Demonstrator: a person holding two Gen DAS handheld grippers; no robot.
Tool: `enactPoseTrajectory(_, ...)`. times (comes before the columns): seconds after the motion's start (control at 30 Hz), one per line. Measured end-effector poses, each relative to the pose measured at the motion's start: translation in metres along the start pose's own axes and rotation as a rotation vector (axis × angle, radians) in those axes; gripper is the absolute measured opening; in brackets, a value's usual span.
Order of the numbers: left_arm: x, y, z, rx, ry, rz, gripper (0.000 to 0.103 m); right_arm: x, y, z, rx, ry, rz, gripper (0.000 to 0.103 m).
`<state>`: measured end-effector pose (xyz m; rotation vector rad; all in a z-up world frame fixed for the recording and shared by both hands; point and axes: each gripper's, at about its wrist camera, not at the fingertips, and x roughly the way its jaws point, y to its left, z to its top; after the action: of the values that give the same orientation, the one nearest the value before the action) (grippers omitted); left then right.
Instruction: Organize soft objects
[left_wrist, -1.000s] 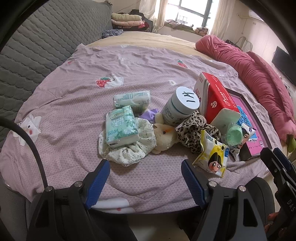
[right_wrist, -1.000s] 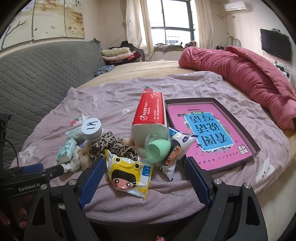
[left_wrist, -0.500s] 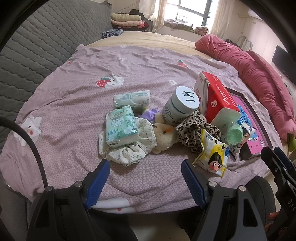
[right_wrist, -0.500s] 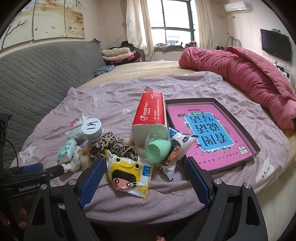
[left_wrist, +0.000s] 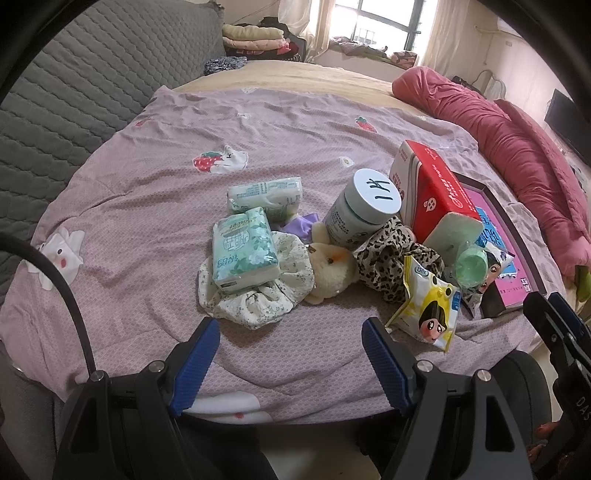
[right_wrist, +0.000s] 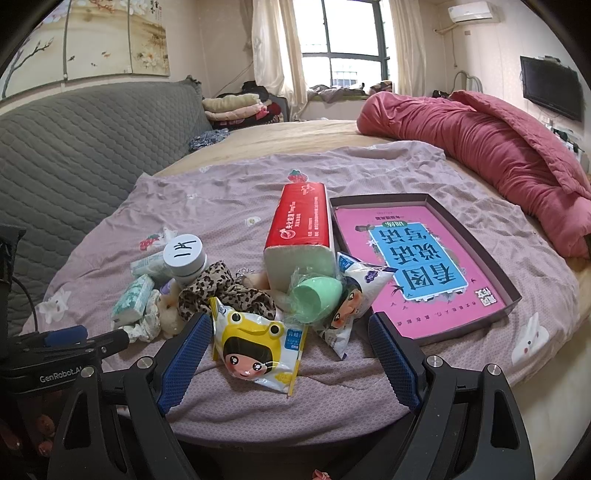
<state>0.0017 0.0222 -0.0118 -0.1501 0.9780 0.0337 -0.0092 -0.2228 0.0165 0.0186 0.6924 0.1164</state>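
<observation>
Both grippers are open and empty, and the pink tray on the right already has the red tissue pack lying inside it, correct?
Not quite. The red tissue pack is not inside the pink tray; it lies on the bedspread just left of the tray, as the right wrist view shows. The rest holds: the left gripper and right gripper are open and empty.

Plush chick: body partly under floral scrunchie and leopard scrunchie; face mostly hidden. Purple item behind chick: only sliver visible, kind unclear. Tray in left wrist view: largely blocked by red tissue pack. Right tool in left wrist view: cut by frame edge. Small print on green tissue pack unreadable.
</observation>
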Motion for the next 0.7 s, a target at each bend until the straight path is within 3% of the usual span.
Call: enactPoseTrajectory(0.7, 0.004, 0.023, 0.004, -0.083, 0.005, -0.010, 0.079, 0.004, 0.000, -0.001, 0.011, 0.013, 0.008, 0.088)
